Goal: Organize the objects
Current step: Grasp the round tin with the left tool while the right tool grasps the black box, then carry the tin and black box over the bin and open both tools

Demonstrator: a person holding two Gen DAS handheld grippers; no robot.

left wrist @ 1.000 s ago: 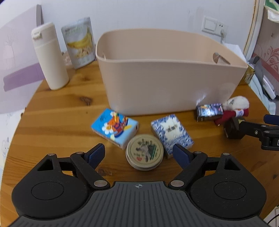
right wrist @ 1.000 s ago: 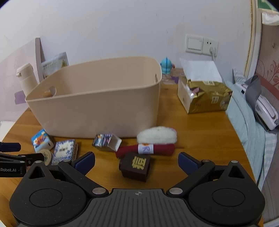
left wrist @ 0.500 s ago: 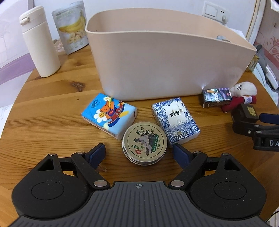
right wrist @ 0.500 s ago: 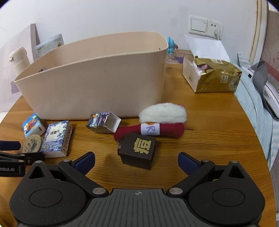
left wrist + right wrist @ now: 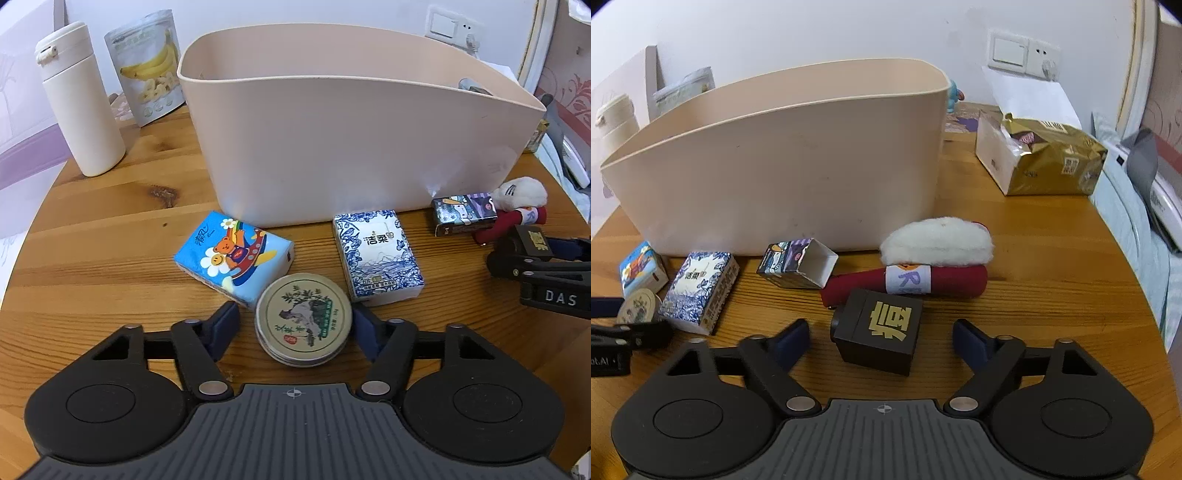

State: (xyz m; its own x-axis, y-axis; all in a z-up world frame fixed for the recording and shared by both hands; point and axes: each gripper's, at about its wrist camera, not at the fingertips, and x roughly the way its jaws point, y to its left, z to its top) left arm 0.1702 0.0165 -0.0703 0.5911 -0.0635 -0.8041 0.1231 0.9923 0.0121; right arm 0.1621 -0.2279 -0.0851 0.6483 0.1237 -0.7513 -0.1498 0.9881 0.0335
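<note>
A beige bin (image 5: 354, 147) stands on the round wooden table (image 5: 103, 236). In front of it lie a blue cartoon tissue pack (image 5: 232, 258), a round tin (image 5: 303, 319), a blue-white tissue pack (image 5: 376, 256), a small printed box (image 5: 796, 262), a red-and-white plush (image 5: 934, 258) and a black cube with a gold character (image 5: 879, 330). My left gripper (image 5: 295, 325) is open with the tin between its fingers, not touching. My right gripper (image 5: 881, 338) is open with the black cube between its fingers, not touching.
A white bottle (image 5: 83, 99) and a banana snack bag (image 5: 151, 66) stand at the back left. A gold bag on a white box (image 5: 1041, 158) sits at the back right. A bed edge (image 5: 1145, 206) borders the table on the right.
Both grippers have moved forward and down. The tin now sits between the left fingers and the black cube between the right fingers. Both stay open.
</note>
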